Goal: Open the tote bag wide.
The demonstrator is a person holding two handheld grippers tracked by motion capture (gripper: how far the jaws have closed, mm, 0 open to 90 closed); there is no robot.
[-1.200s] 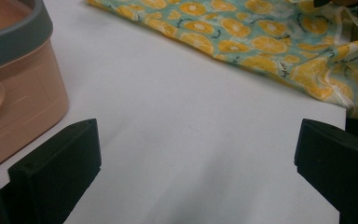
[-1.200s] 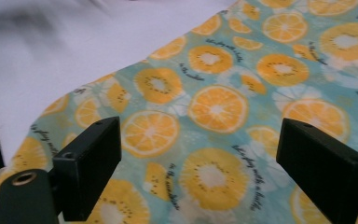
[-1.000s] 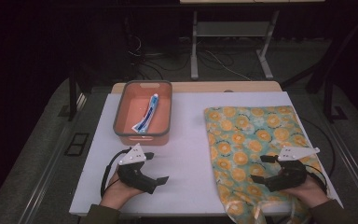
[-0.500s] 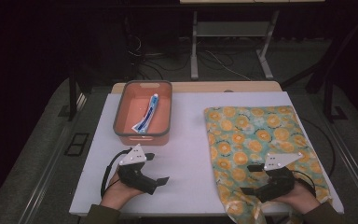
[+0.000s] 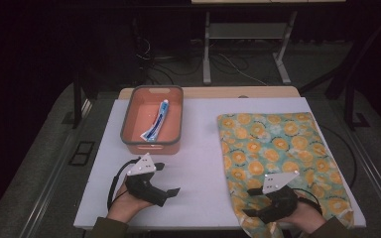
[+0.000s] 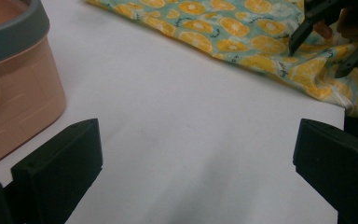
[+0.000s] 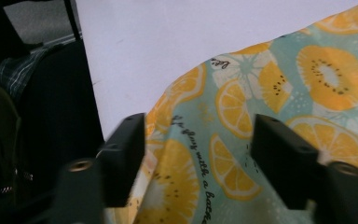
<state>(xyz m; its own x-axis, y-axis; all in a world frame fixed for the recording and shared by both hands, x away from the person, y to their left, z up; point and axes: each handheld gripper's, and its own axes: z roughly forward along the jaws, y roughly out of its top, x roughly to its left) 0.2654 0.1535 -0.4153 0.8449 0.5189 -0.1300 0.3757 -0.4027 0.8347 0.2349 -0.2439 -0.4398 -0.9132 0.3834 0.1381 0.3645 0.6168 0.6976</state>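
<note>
right hand-held gripper (image 7: 198, 154) closing, jaws astride cloth (image 7: 279, 107) corner

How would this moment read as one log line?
right tool: jaws closing over cloth corner, no grip | left tool: open, idle

Printed cloth (image 5: 278, 153) lies soft on the matt white table (image 5: 198, 168); smooth plastic bin (image 5: 153, 144).

Looks like a lab/studio: dark room, white table (image 5: 198, 163), floor cables (image 5: 228, 62), metal stand (image 5: 243, 37)
</note>
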